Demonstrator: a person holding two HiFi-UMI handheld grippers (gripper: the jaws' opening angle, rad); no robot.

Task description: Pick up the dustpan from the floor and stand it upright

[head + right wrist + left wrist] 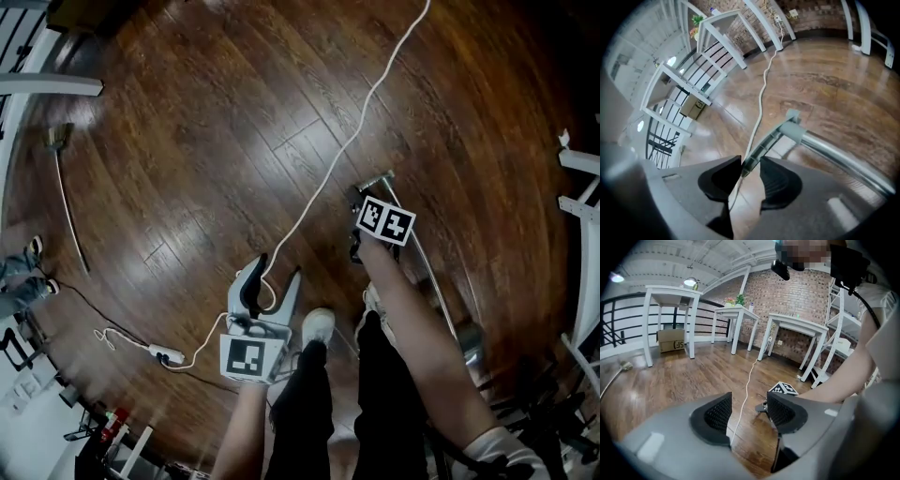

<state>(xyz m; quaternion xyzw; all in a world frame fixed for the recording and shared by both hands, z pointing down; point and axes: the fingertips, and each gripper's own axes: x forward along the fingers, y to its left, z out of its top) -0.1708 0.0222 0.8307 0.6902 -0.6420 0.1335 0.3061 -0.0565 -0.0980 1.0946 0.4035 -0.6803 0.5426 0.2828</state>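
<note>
The dustpan lies on the wooden floor, its metal tube (428, 270) running from a grey plastic handle end (375, 178) back toward my right leg. In the right gripper view the ribbed grey handle (766, 140) sits between the two pads, and my right gripper (749, 174) is shut on its tip, with the shiny tube (843, 159) leading off to the right. In the head view the right gripper (362, 202) is just below the handle end. My left gripper (272, 281) hovers low to the left, open and holding nothing (747, 414). The pan itself is mostly hidden by my arm.
A white cable (356, 131) crosses the floor to a power strip (167, 354) and passes under the left gripper. A broom (66, 197) lies at the far left. White tables (670, 296) and a cardboard box (671, 340) stand beyond; white shelving (581, 216) is at the right.
</note>
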